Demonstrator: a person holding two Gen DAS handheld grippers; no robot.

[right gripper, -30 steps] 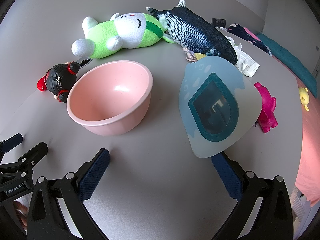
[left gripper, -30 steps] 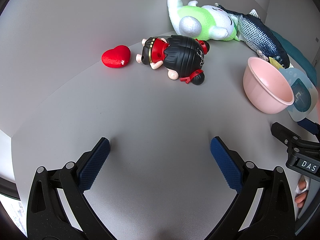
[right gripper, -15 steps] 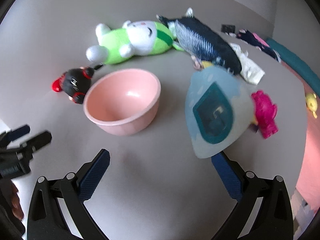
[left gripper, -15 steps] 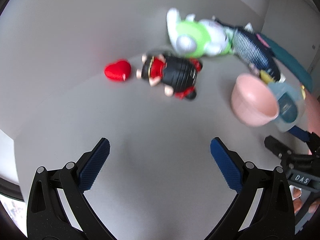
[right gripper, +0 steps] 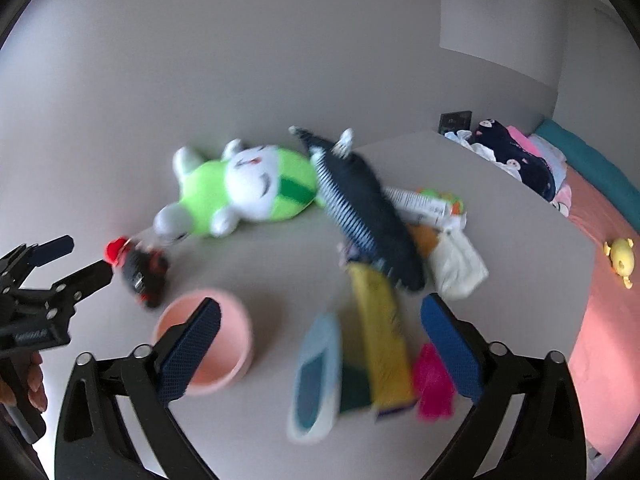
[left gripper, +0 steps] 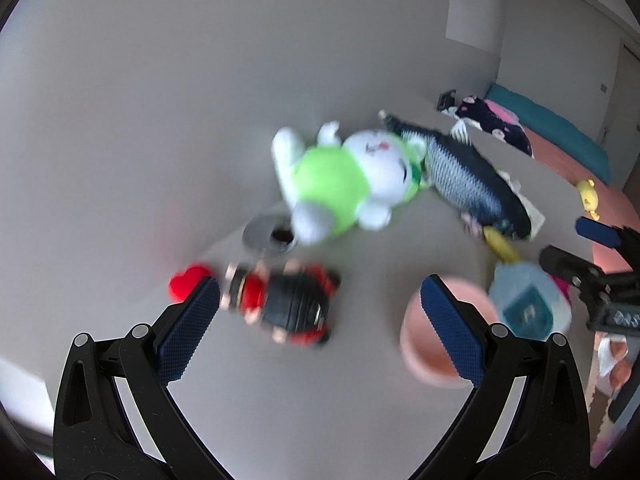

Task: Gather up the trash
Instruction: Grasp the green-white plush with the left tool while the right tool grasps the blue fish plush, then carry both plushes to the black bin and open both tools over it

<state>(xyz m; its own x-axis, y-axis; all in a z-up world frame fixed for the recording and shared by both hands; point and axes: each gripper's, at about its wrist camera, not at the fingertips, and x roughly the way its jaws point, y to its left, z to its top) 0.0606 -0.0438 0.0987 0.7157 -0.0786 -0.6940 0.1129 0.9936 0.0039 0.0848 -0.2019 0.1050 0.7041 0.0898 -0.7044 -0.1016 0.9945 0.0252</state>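
Note:
Both views are blurred by motion. On the grey table (right gripper: 500, 216) lie wrappers: a yellow packet (right gripper: 380, 328), a white wrapper (right gripper: 458, 262) and a printed tube-like wrapper (right gripper: 424, 204) beside the fish plush (right gripper: 364, 216). A pale blue drop-shaped pouch (right gripper: 316, 368) lies near the front; it also shows in the left wrist view (left gripper: 528, 304). My left gripper (left gripper: 320, 328) is open and empty above the table, over the black-and-red doll (left gripper: 292, 304). My right gripper (right gripper: 320, 344) is open and empty above the pouch and yellow packet.
A pink bowl (right gripper: 224, 344) stands front left. A green-and-white plush (right gripper: 248, 192), a red heart (left gripper: 188, 284), a pink toy (right gripper: 432, 384) and a round grey hole cover (left gripper: 268, 234) are on the table. Clothes (right gripper: 516, 160) and a pink bed (right gripper: 608, 288) lie right.
Both grippers have risen and pulled back from the table, so more of it shows. The yellow packet and wrappers behind the pouch have come into view. Both stay open.

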